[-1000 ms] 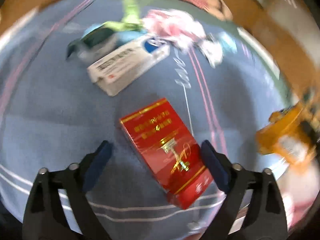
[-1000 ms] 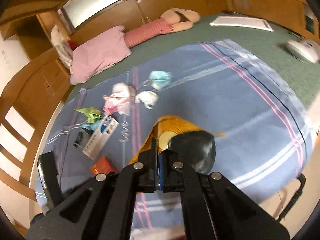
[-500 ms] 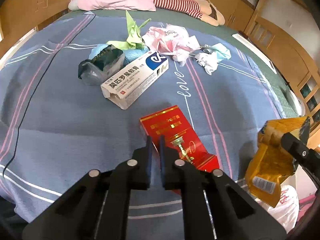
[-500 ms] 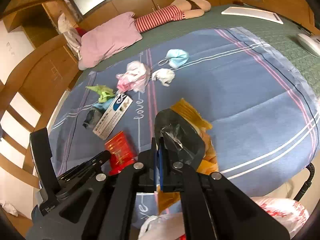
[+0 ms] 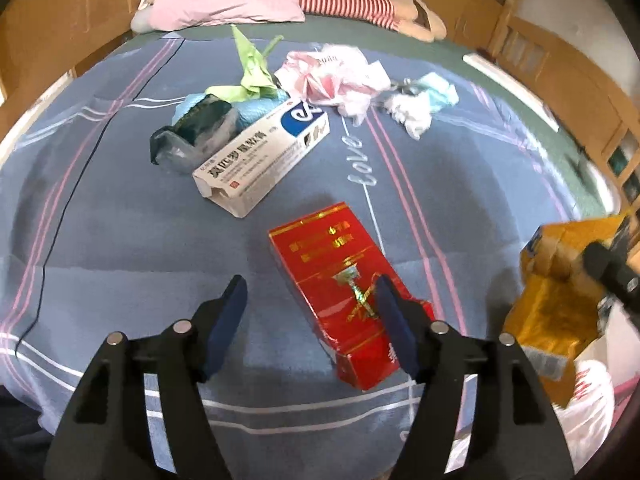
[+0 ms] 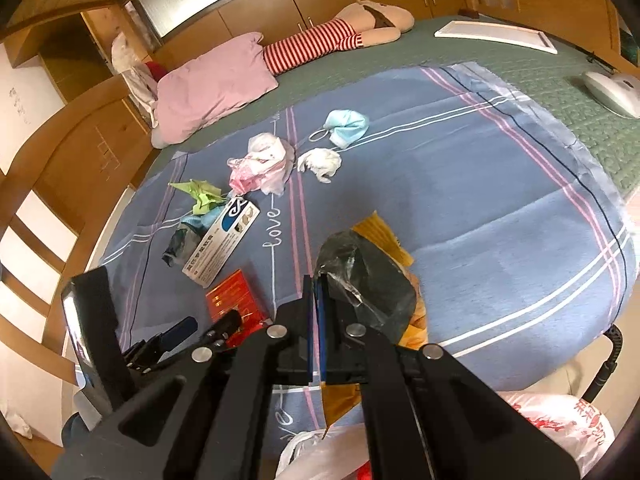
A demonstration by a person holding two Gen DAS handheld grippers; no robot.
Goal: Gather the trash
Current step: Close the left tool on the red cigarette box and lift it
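A red and gold box (image 5: 340, 280) lies flat on the blue blanket (image 5: 120, 220). My left gripper (image 5: 310, 312) hovers just above its near half. Its jaws are opening; the box lies partly between them and the right finger (image 5: 394, 332) overlaps it, but no pad presses on it. My right gripper (image 6: 319, 316) is shut on a crumpled orange packet with dark plastic film (image 6: 372, 280), held over the bed's near edge. The same orange packet (image 5: 556, 300) shows at the right of the left wrist view. A white plastic bag with red print (image 6: 560, 420) sits below it.
Farther up the blanket lie a white medicine box (image 5: 264, 156), dark crumpled plastic (image 5: 192, 132), green paper (image 5: 252, 68), a pink and white bag (image 5: 340, 80), a white tissue (image 6: 320, 162) and a blue face mask (image 6: 346, 124). A pink pillow (image 6: 216, 84) and striped doll sit behind.
The left jaws, wide a second ago and shut half a second ago, stand apart again over the red box. The right gripper's packet has drifted slightly toward the bed's edge.
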